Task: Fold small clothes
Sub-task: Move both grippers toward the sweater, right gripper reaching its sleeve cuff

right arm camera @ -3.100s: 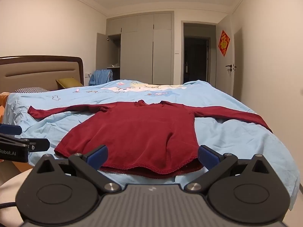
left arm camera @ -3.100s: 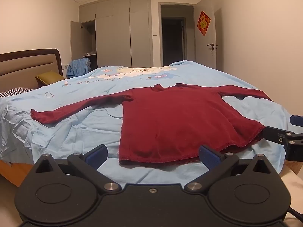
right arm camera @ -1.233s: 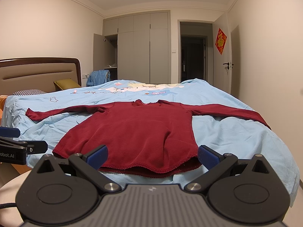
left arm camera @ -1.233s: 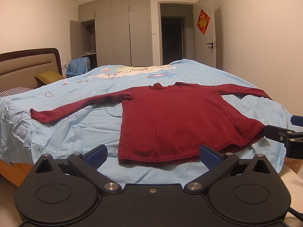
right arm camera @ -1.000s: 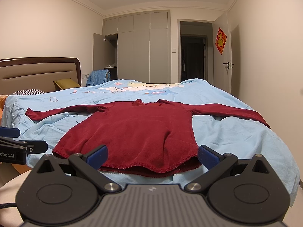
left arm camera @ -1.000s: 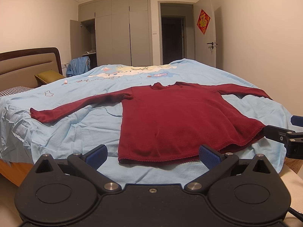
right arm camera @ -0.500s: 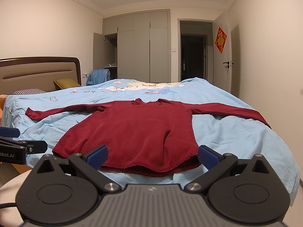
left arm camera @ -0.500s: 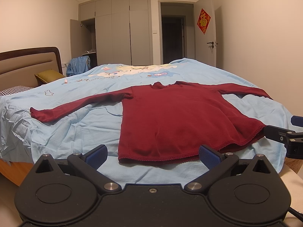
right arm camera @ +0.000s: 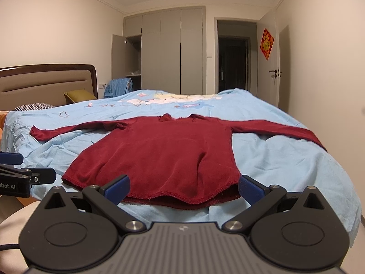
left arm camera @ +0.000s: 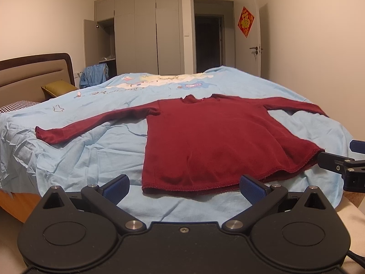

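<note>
Nothing moved: both grippers, left gripper (left arm camera: 183,186) and right gripper (right arm camera: 183,186), gape before the sweater (left arm camera: 212,141).

Matt, soft-napped red cloth top (left arm camera: 212,141) on creased, smooth blue cotton sheet (left arm camera: 91,150)

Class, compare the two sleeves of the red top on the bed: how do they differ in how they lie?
The left sleeve lies wholly on the bedspread, cuff in view. The right sleeve reaches the bed's edge, its cuff out of sight. Both are spread straight out from the top, unfolded.
</note>
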